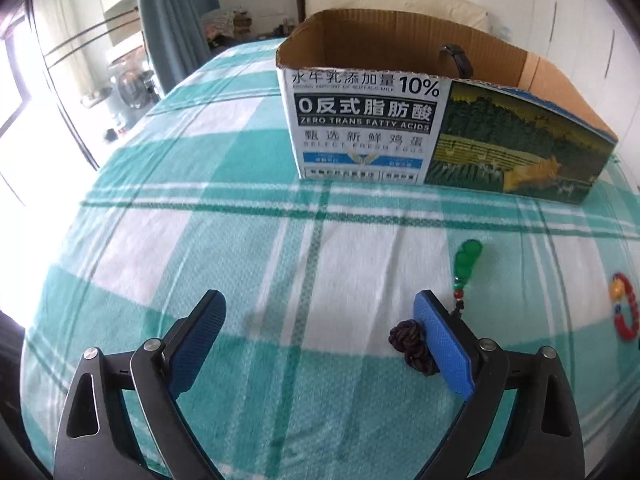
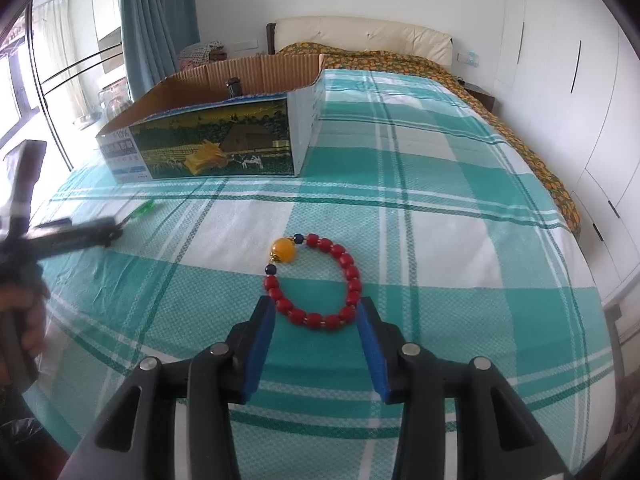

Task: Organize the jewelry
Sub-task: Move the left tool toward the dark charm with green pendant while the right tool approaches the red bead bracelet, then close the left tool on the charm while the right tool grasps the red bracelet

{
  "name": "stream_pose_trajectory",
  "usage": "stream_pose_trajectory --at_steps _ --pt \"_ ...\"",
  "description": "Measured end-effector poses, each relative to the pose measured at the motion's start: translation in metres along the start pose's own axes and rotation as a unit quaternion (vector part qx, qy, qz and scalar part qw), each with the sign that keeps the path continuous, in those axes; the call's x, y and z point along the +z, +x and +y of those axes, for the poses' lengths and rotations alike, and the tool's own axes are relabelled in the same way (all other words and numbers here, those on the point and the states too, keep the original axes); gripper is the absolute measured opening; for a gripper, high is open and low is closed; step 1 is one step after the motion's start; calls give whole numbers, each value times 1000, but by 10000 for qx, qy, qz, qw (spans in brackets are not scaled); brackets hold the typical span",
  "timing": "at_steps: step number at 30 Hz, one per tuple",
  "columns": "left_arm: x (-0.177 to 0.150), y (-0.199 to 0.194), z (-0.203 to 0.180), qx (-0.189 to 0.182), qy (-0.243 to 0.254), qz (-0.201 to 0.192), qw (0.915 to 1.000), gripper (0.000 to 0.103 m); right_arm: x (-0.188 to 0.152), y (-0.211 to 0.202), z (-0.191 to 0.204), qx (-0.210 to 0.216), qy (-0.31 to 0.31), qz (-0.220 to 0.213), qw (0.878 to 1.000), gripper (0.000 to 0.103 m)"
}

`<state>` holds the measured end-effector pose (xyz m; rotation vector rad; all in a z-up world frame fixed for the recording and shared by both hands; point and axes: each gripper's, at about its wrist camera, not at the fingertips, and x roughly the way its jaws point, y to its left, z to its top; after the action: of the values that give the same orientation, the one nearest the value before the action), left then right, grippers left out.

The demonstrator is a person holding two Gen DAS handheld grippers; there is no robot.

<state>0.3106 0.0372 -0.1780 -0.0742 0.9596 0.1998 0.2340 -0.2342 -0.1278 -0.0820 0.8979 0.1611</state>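
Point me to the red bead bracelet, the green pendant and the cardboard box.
red bead bracelet (image 2: 353, 280), right wrist view, on its right-side beads.
green pendant (image 1: 468, 258), left wrist view, on the green stone.
cardboard box (image 1: 362, 128), left wrist view, on its printed end.

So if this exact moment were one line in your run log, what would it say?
left gripper: open, beside green pendant | right gripper: open around red bead bracelet | cardboard box: behind | bedspread
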Motion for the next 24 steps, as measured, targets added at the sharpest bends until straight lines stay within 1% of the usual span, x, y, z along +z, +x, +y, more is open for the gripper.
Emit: stream_pose_trajectory --at_steps 4,8,12,14,17,20,22,24 --pt "-12 -10 11 -760 25 -36 9971 96 5 -9 4 237 -51 -197 9995 44" --pt "-18 -16 7 -1429 337 -53 9891 97 11 -5 9 513 -136 -244 9983 44" --pt "-16 -20 -7 -1821 545 -18 9818 97 16 5 13 621 -199 -181 9977 44" --pt "-13 -20 -5 -1992 552 -9 9784 97 17 11 19 669 -337 -125 9971 44" --pt "-18 -26 -6 -2376 523 8 9700 96 18 24 27 549 -544 27 9970 44" --pt "-20 -26 -12 -2347 739 -13 9692 96 22 39 27 380 -413 129 9983 44" --pt "-21 -26 -19 -2273 911 -62 9695 94 26 48 29 282 -354 178 9988 44" --pt "-22 -26 -27 -2186 1034 -124 9702 84 29 54 32 179 -340 145 9992 44"
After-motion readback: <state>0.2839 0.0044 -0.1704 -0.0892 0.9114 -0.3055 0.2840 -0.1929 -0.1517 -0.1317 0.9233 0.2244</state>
